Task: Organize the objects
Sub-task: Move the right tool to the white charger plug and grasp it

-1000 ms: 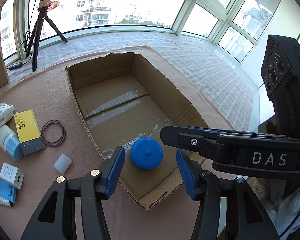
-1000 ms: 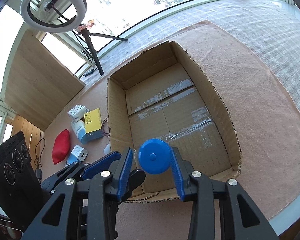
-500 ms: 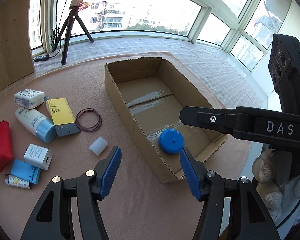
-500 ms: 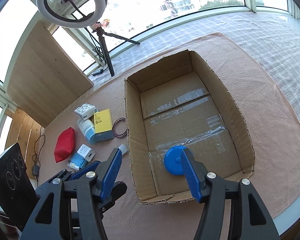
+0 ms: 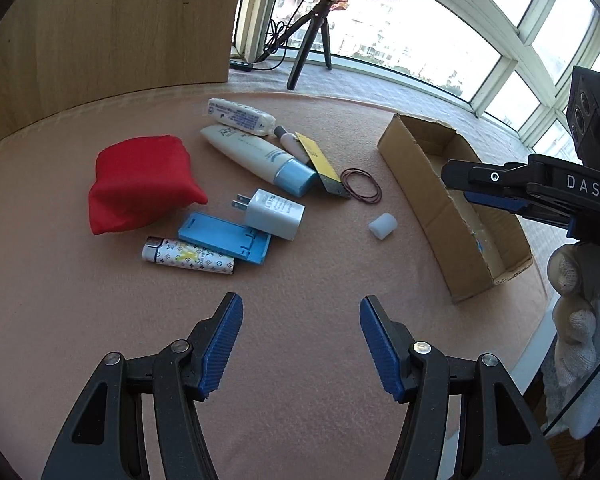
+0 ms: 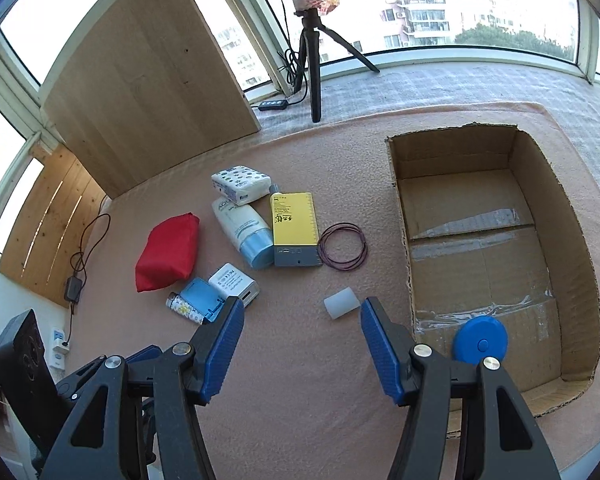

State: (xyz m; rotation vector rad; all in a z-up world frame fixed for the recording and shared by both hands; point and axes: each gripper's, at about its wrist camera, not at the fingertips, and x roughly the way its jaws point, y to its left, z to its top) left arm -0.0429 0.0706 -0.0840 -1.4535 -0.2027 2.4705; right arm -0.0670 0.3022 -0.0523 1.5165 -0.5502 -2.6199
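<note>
The round blue plastic disc [image 6: 479, 345] lies flat inside the open brown cardboard box [image 6: 576, 280], in its near corner. Left of the box, a small white translucent cap [image 6: 341, 302] lies alone on the pink desk [image 6: 300, 420]. The left gripper [image 5: 301, 344] and right gripper [image 6: 302, 346] both stand spread apart, empty.

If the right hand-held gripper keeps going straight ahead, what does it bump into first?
Probably the small white cap: it lies just ahead of the open right hand-held gripper, slightly toward its right finger. The ring of rubber bands lies beyond. Depth is hard to judge.
</note>
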